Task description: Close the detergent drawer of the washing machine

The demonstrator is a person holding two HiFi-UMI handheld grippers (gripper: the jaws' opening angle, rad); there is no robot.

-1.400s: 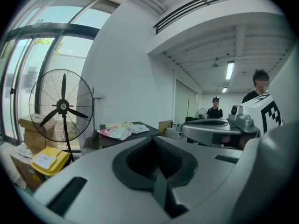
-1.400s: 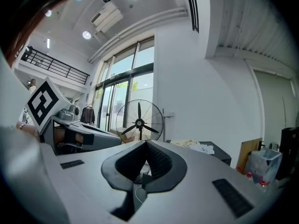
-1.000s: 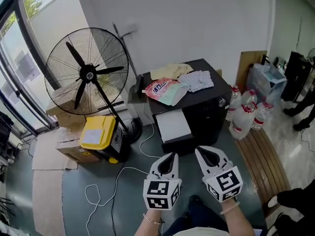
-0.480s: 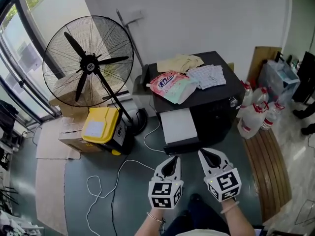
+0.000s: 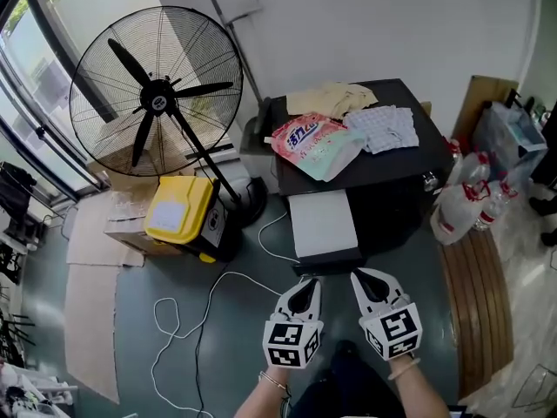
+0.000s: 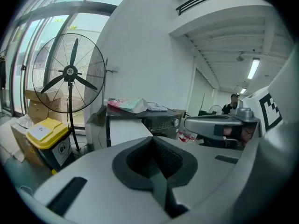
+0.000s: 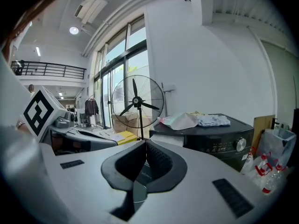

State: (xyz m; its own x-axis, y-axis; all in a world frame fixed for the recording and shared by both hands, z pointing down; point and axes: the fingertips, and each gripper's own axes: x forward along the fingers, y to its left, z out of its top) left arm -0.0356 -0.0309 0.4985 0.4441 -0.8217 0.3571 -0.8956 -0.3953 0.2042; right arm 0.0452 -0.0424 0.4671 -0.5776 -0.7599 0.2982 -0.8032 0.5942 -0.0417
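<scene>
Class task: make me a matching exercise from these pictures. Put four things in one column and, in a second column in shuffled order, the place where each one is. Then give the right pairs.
Things
1. detergent pouch
2. detergent drawer
3. yellow-lidded bin
4. water bottles

Places
A. standing to the right of the washing machine
B. sticking out, open, from the washing machine's front
C. lying on top of the washing machine
D. beside the stand of the fan

Pairs: 1-C, 2-B, 3-D, 4-A
</scene>
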